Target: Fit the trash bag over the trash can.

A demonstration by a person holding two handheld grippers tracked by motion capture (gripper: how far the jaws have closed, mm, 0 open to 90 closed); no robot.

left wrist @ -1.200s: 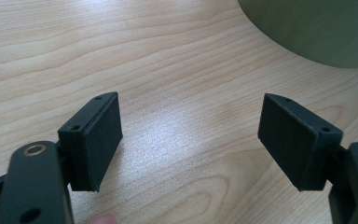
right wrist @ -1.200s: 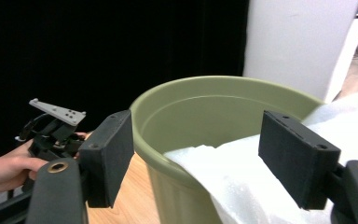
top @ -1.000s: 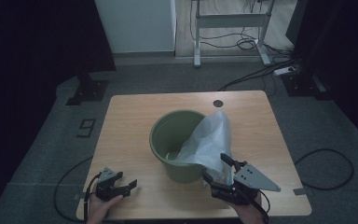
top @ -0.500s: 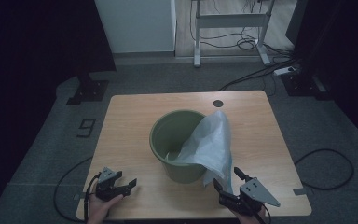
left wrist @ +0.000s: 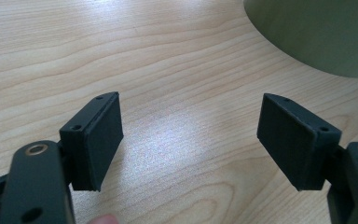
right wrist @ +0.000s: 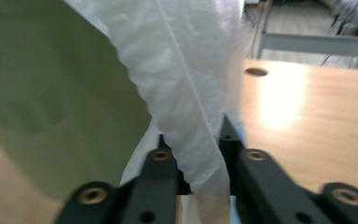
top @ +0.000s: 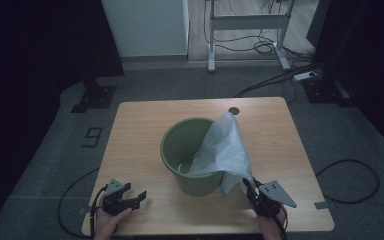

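On the pale wood-grain table (top: 145, 125), a round olive-green plastic bucket (top: 185, 150) stands near the middle, just ahead of both hands. It is smooth, matte and slightly tapered, and in the left gripper view its wall rises at the upper right, apart from the jaws.

Draped over the bucket's right rim is a thin, translucent white plastic bag (top: 225, 150), crinkled and soft, with a faint seam running along it. Its long axis runs from a peak above the rim, down the outside wall, to a lower corner at the near right, and that corner sits between the jaws of the right gripper (top: 252, 192). Those jaws have just been closing and are now nearly together, pinching the film. The right gripper view shows the bag (right wrist: 186, 107) rising straight up from between the black jaws, with the bucket wall (right wrist: 51, 93) just to their left. I judge that the next move depends on this hold, since the right hand is much the nearer.

The left gripper (top: 137, 196) rests low by the table's near left corner, jaws wide apart and holding nothing; bare wood (left wrist: 186, 140) lies between them.
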